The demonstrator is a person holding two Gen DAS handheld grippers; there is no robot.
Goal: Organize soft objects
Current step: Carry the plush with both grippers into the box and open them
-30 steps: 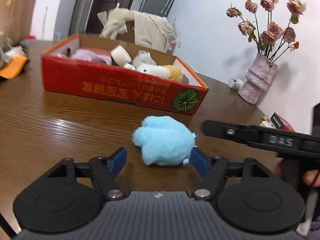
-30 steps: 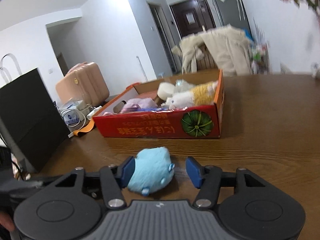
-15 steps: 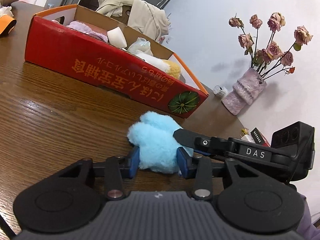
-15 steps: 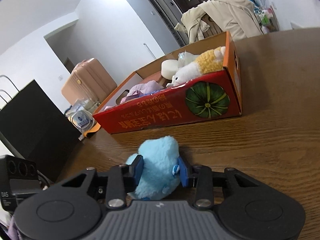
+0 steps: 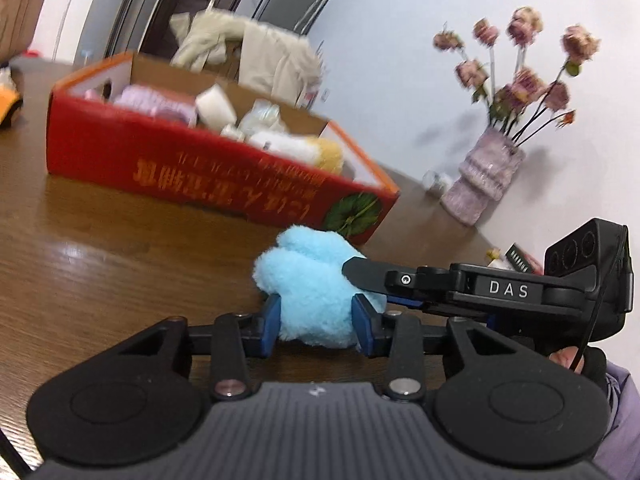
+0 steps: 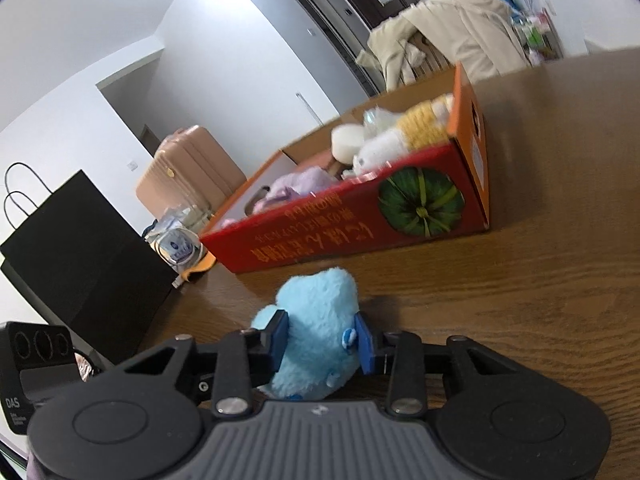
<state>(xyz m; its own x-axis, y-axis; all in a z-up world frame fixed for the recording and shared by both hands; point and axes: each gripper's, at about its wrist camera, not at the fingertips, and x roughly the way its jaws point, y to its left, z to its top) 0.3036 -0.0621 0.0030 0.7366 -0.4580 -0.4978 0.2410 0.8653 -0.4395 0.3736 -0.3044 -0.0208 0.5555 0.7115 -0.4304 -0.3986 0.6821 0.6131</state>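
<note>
A fluffy light-blue plush toy [image 5: 308, 276] [image 6: 320, 304] lies on the brown wooden table [image 5: 100, 264], just in front of a red cardboard box [image 5: 200, 176] [image 6: 320, 240]. The box holds several soft toys: white, yellow and lilac. My left gripper [image 5: 316, 320] is shut on the plush, its blue pads pressed into the fur on both sides. My right gripper [image 6: 322, 340] is shut on the same plush from the other side. In the left wrist view one of its black fingers [image 5: 368, 274] lies across the toy's right side.
A pink vase of dried roses [image 5: 484, 184] and a small jar [image 5: 434, 180] stand by the wall at the table's far right. A black paper bag [image 6: 80, 248] and plastic packets [image 6: 176, 244] sit left of the box. A beige coat [image 5: 248, 56] hangs behind it.
Both grippers closed from wide open onto the blue plush. The right gripper came in from the right until its finger lay over the toy.
</note>
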